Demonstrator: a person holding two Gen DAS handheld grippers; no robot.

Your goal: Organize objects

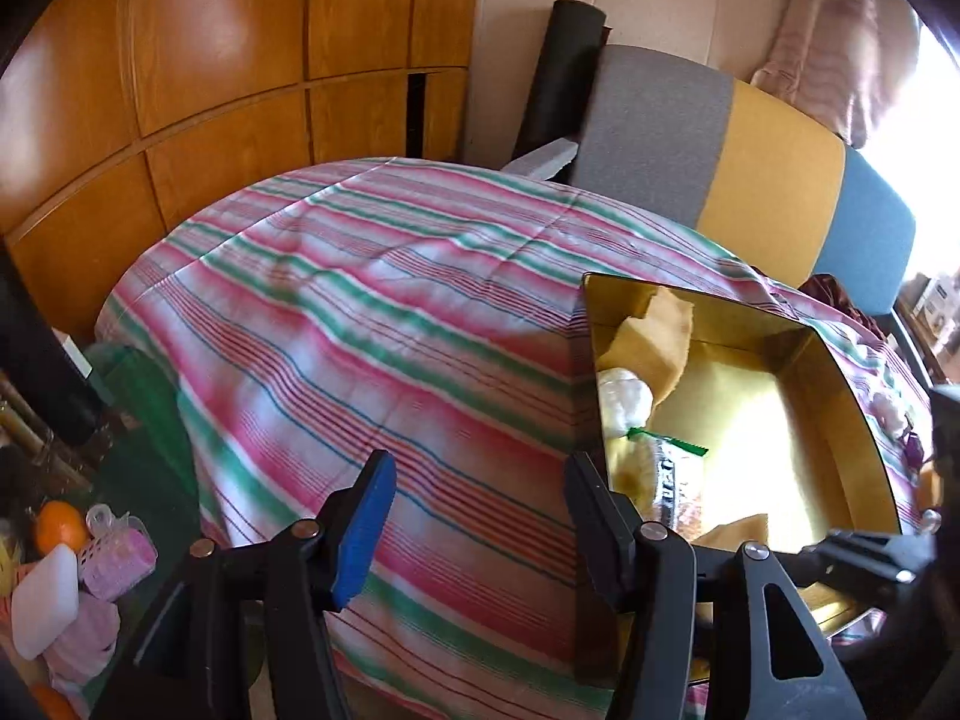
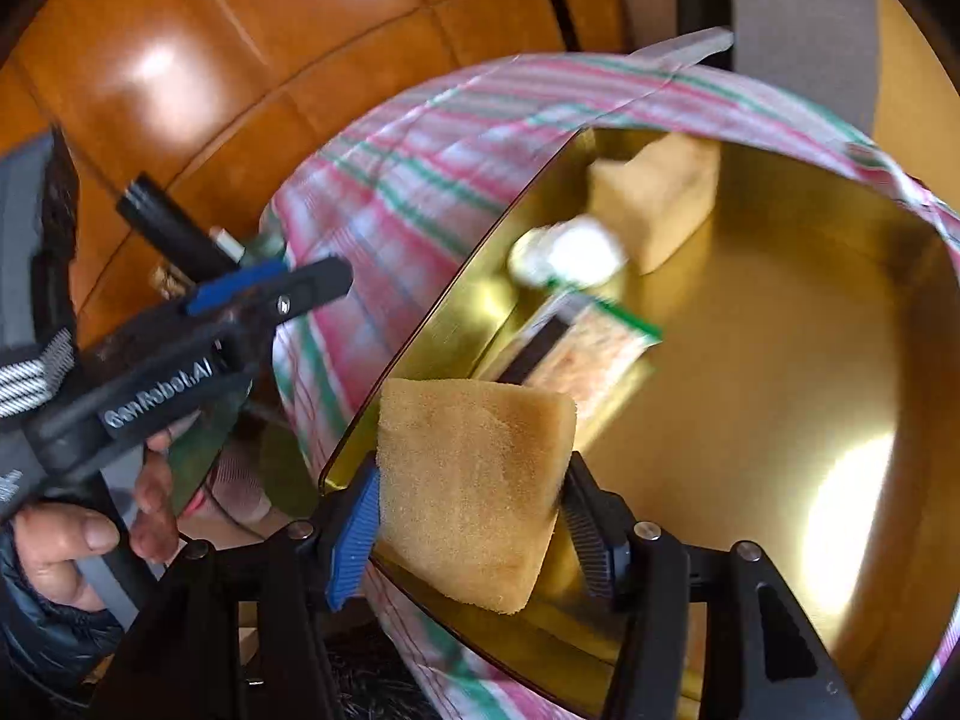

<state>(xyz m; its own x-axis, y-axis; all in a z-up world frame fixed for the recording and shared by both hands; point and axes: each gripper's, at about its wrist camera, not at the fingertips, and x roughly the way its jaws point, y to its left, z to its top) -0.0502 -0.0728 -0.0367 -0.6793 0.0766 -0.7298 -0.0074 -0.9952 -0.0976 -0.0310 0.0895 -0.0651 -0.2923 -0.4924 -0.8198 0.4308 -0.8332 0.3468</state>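
Striped cloth (image 1: 384,312) in pink, green and white covers the table, wooden panelled cupboard (image 1: 210,60) behind it, a chair back (image 1: 720,150) in grey, yellow and blue bands on the far side. Gold tray (image 1: 852,396) sits on the cloth toward the right of the left wrist view; inside it a tan sponge (image 1: 660,330) at the far corner, a white bundle (image 1: 624,405) just beside it, and a green-edged packet (image 1: 678,468) nearer. Left gripper (image 1: 480,510) hangs over bare cloth just left of the tray's near corner, jaws apart, nothing between them. Right gripper (image 2: 468,498) over the tray's near rim with a second tan sponge (image 2: 474,480) between its jaws; blue pad touches one side, whether the other pad presses is unclear, blurred. A hand (image 2: 78,540) holds the left gripper's handle at left of the right wrist view. Orange, white bar and pink items on the floor at lower left
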